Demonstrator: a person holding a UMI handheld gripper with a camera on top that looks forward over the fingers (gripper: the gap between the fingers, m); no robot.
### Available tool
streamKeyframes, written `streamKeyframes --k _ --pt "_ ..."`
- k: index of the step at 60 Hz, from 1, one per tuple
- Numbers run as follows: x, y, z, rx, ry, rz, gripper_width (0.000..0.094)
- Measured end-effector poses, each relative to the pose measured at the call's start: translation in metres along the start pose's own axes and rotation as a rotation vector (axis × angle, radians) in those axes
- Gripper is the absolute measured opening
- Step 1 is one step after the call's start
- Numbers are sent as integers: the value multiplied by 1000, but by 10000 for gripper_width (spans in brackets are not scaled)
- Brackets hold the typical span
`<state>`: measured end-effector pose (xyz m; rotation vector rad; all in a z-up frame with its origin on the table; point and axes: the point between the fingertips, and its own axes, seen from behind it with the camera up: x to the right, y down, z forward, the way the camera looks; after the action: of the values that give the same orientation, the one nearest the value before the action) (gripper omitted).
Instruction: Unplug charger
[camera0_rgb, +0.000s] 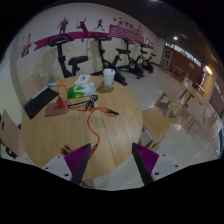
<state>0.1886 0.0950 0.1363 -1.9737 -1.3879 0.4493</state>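
on the round wooden table (55, 135) a dark laptop (40, 103) lies to the left, then a green box (80, 92) and a white cup (109, 77). the orange cable (92, 122) runs from the dark charger (88, 103) toward the gripper (112, 165), its long axis near to far. the fingers stand wide apart, holding nothing. no writing is readable. exercise bikes (120, 60) and wooden chairs (175, 105) stand beyond.

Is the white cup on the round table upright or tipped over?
Upright. The white cup stands on its base on the round table, beyond the orange cable. The hand-held gripper is open, holding nothing.
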Motion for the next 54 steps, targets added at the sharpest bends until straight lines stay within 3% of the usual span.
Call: streamKeyframes --k 15,44,54 --pt "5 -7 -6 38 -36 -15 856" --pt "-108 -38 34 176 -173 -64 858" --pt "-151 -55 51 264 -228 -66 853"
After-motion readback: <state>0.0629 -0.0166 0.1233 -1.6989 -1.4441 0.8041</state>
